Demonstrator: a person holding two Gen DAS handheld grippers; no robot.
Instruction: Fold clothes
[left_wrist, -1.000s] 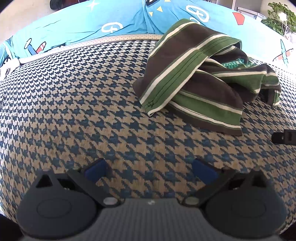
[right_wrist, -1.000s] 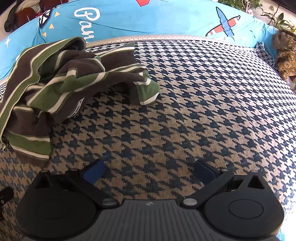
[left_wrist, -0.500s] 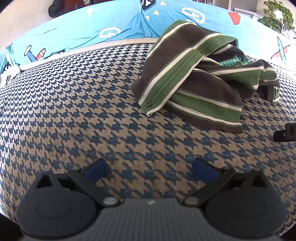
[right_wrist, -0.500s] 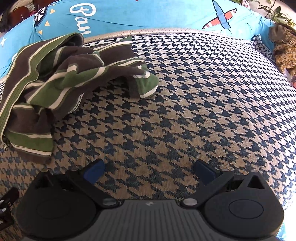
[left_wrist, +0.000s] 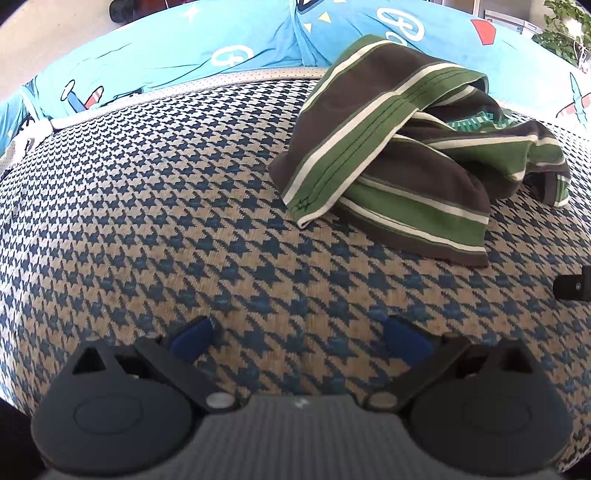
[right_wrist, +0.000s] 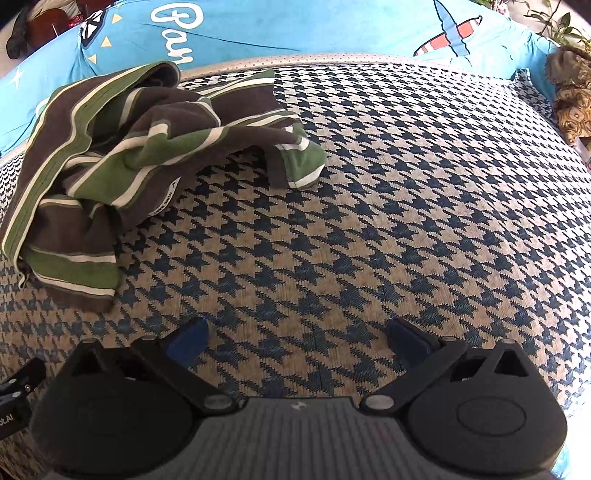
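We count one garment (left_wrist: 391, 158), brown with green and white stripes, lying crumpled in a heap on the houndstooth cover (left_wrist: 155, 206). It sits ahead and to the right of our left claw (left_wrist: 299, 338), and ahead and to the left of our right claw (right_wrist: 295, 339). Both claws gape wide, holding nothing, their blue pads (left_wrist: 190, 338) low over bare cover, apart from the garment. Past the cover's far edge we see a blue printed sheet (right_wrist: 295, 26) and, at the right, one plant (left_wrist: 565, 33).
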